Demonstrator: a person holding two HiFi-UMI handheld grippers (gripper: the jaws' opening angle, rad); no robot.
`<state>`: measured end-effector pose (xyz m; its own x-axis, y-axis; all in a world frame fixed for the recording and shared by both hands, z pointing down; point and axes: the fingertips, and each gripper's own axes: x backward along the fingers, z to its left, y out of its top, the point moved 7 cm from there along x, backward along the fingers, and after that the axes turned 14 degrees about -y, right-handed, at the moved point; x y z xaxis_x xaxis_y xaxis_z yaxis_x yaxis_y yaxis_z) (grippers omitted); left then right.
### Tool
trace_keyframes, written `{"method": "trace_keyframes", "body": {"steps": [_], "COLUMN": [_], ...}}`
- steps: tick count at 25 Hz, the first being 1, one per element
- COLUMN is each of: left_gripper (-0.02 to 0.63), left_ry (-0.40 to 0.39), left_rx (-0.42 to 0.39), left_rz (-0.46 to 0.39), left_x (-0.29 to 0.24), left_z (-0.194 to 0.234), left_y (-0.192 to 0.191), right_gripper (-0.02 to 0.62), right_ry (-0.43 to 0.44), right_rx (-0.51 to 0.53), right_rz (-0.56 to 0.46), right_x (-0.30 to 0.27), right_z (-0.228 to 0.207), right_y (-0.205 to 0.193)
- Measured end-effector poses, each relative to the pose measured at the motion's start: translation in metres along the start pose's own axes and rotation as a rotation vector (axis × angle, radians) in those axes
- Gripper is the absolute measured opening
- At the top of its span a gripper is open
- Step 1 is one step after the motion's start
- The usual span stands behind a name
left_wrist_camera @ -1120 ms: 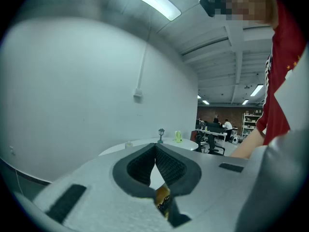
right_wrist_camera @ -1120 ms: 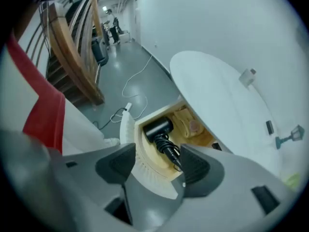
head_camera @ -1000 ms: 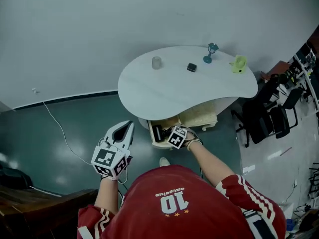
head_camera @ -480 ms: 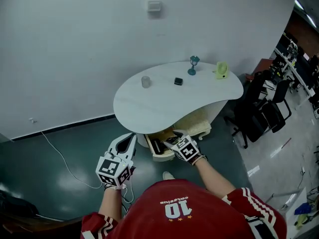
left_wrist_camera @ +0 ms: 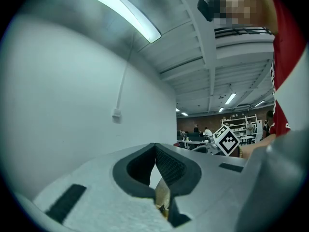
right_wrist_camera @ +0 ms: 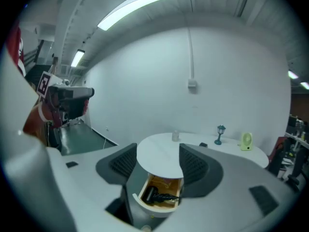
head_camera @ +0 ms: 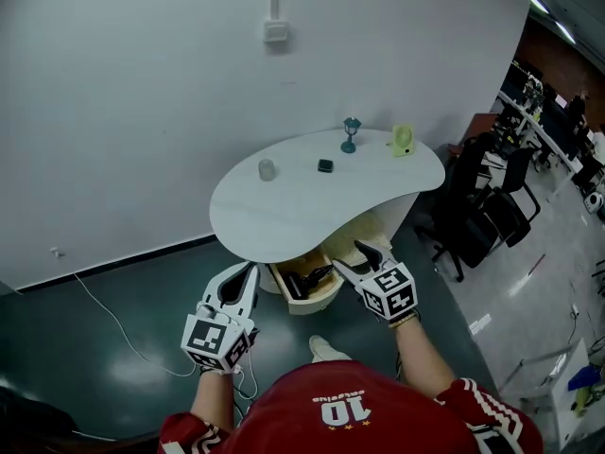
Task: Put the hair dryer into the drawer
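Hair dryer [head_camera: 301, 282] lies in open drawer [head_camera: 319, 302] under table [head_camera: 284, 206]. Right gripper [head_camera: 349, 256] above drawer, jaws apart, empty. Left gripper [head_camera: 245, 276] beside drawer, jaws together, seemingly empty.

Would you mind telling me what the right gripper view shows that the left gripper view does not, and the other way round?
Only the right gripper view shows the white table, the open drawer under it with the black hair dryer lying inside, and the green fan on the tabletop. Only the left gripper view shows a distant work area with shelves and the marker cube of the other gripper. Both show the white wall with its small wall box and the ceiling strip lights.
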<state>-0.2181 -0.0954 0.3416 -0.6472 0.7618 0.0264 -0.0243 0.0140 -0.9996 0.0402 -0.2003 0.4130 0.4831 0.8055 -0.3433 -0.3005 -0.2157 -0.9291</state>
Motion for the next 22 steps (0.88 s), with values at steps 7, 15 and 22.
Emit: {"method": "trace_keyframes", "body": {"steps": [7,15,22], "left_gripper": [0.000,0.000,-0.001], "left_ry": [0.020,-0.002,-0.041], "left_rx": [-0.043,-0.074,-0.109], "left_rz": [-0.064,-0.108,-0.150], "left_x": [0.007,0.008,-0.009], "left_z": [-0.003,-0.015,-0.030], "left_y": [0.019,0.040,0.054], "right_gripper": [0.272,0.216,0.138], "right_ry": [-0.141,-0.217,-0.250], "right_rx": [-0.086,-0.131,-0.063], "right_rz": [-0.162,-0.260,-0.322], "right_x": [0.060,0.098,0.123], "right_z": [-0.015,-0.017,-0.020], "right_y": [0.034,0.064,0.078]}}
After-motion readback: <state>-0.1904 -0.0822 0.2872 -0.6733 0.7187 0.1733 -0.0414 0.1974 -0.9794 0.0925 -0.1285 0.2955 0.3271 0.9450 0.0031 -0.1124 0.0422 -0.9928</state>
